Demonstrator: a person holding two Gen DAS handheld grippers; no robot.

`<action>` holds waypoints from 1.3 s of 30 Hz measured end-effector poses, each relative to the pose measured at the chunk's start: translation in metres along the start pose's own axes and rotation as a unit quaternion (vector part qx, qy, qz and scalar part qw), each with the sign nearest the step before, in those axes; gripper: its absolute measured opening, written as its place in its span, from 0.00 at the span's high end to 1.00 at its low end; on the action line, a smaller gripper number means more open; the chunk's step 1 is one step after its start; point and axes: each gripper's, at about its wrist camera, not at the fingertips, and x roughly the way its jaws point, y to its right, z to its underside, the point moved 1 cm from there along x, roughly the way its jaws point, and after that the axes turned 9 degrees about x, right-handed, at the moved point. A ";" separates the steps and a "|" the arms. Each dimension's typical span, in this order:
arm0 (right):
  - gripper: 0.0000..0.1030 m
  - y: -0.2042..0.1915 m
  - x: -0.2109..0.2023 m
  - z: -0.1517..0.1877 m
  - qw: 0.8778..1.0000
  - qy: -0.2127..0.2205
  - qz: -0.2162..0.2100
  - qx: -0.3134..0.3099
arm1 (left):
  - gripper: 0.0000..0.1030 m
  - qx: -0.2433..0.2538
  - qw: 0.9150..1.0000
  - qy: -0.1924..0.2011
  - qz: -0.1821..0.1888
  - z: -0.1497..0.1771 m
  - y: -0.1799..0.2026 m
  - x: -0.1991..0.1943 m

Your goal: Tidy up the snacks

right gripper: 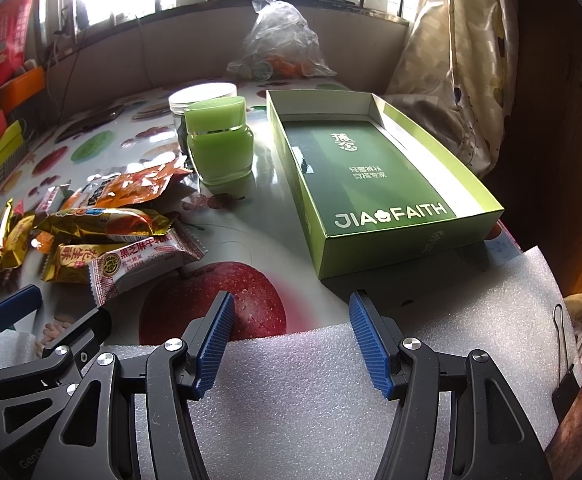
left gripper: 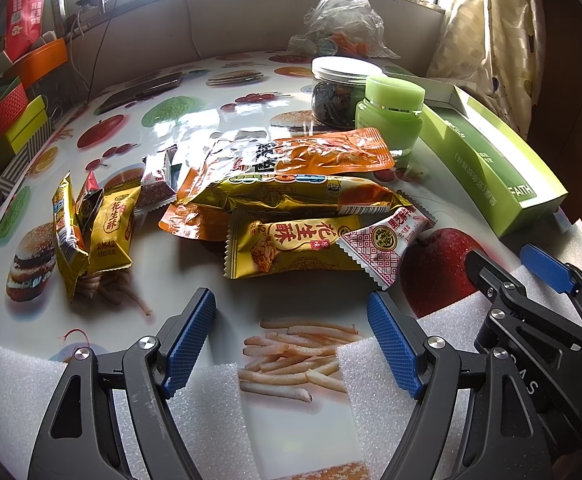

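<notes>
A loose pile of snack packets [left gripper: 291,196] lies mid-table: an orange packet [left gripper: 323,152], a gold one [left gripper: 287,196], a yellow peanut-crisp packet [left gripper: 291,248] and a white-and-red packet [left gripper: 387,240]. Three small yellow packets [left gripper: 91,232] sit apart to the left. My left gripper [left gripper: 291,340] is open just short of the pile, holding nothing. An empty green box [right gripper: 375,176] lies open to the right. My right gripper [right gripper: 291,336] is open near the table's front edge, left of the box's near corner, with the same pile [right gripper: 103,232] to its left.
A green jar [right gripper: 219,144] and a clear white-lidded jar [left gripper: 341,92] stand behind the pile. A plastic bag [right gripper: 279,44] rests at the back, a phone [left gripper: 143,92] at back left, coloured boxes [left gripper: 7,120] along the left edge. White foam sheets [right gripper: 311,380] cover the front edge.
</notes>
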 end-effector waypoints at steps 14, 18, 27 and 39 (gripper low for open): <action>0.42 -0.010 -0.018 -0.008 0.997 0.030 -0.073 -0.011 | 0.24 -0.022 0.999 -0.003 0.026 0.003 -0.020 -0.015; 0.42 -0.021 -0.015 -0.012 0.993 0.005 -0.116 -0.019 | 0.24 -0.041 0.999 0.012 0.021 0.003 -0.036 -0.027; 0.42 -0.044 0.002 -0.025 0.987 -0.041 -0.158 0.001 | 0.24 -0.078 0.997 0.022 -0.012 0.003 -0.078 -0.034; 0.41 -0.044 0.021 -0.023 0.993 -0.072 -0.096 0.004 | 0.24 -0.148 0.986 0.016 -0.073 0.007 -0.146 -0.031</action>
